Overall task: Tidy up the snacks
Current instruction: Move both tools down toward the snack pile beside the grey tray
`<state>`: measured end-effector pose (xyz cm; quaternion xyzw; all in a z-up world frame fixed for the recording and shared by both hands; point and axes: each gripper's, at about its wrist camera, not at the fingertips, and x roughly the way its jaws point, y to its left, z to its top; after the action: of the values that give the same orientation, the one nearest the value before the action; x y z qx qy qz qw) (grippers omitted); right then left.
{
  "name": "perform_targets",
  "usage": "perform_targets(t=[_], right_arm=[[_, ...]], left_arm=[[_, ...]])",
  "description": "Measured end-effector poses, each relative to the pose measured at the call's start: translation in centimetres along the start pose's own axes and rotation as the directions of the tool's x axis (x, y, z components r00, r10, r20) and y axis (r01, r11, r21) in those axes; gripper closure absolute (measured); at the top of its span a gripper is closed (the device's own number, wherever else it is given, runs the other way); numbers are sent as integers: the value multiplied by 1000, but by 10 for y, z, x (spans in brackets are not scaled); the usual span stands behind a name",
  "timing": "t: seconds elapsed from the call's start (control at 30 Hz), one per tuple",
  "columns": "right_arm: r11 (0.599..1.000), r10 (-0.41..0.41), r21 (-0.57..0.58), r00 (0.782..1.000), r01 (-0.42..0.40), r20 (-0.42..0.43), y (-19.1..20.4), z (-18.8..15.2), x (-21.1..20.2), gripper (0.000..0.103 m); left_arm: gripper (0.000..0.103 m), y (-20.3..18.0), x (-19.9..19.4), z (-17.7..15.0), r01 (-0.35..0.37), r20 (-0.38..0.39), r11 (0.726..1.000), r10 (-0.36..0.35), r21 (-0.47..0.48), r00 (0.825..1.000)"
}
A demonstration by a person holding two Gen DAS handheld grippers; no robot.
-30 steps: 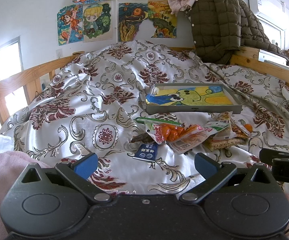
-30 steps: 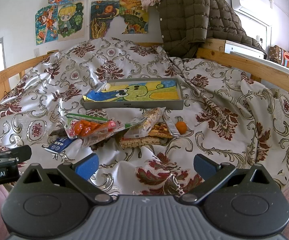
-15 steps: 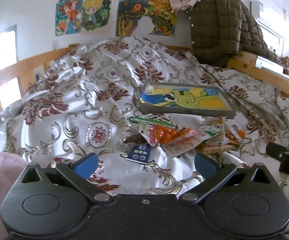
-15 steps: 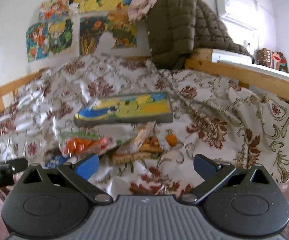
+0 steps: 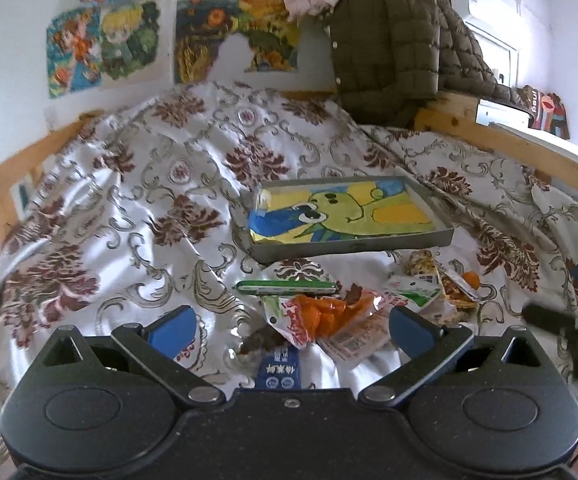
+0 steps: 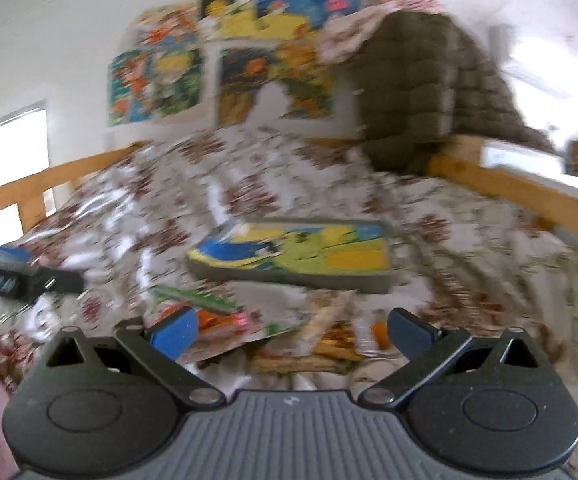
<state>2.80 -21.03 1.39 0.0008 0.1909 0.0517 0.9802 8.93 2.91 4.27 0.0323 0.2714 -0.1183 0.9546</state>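
Both my left gripper (image 5: 291, 330) and right gripper (image 6: 291, 330) gape wide, empty; the blue packet (image 5: 279, 370) bears Chinese characters, too small to read.

trays (image 5: 369, 246): 1, grey, cartoon picture inside
snack packs in the pile: at least 6, overlap blocks an exact count
- green stick pack (image 5: 287, 287): 1
- orange-filled bag (image 5: 321, 316): 1
- blue sachet (image 5: 279, 368): 1
- small orange round piece (image 5: 470, 279): 1
grippers: 2
jackets (image 5: 397, 40): 1
wall drawings: several, blurred

Bare bedspread (image 5: 121, 216) left of snack pile (image 5: 341, 316); tray (image 5: 353, 246) close behind.
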Motion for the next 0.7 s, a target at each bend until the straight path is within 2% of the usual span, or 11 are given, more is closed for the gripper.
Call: perform_targets(t=[0.1,0.17,0.27,0.37,0.5,0.57,0.67,0.7], right_arm=[[990,134,-33,988,-136,-73,3,-2,18,0],[977,204,-34,970,-210,-133,9,-7,32,0],[961,268,-9,938,-277,-219,16,-13,57,0],[949,311,43,910,-312,-274,18,-17,79,0],[930,368,136,870,-342,-329,12,-21,105,0],[931,366,143,869,-337,-334,10,-23,116,0],[934,356,140,871,-328,-338,10,-23,130,0],[930,366,151,864,-334,-345,10,-24,134,0]], left_arm=[[1,14,27,12,24,-48,999,-26,-34,999],[1,22,47,19,33,-77,998,-37,-50,996],[1,30,82,26,61,-113,997,-66,-50,991],[1,34,113,26,130,-122,991,-134,-34,984],[1,30,139,25,165,-110,985,-160,41,981],[1,30,148,26,224,-110,972,-216,71,970],[1,29,158,26,276,-111,952,-263,128,958],[1,28,162,26,287,-118,946,-271,150,955]])
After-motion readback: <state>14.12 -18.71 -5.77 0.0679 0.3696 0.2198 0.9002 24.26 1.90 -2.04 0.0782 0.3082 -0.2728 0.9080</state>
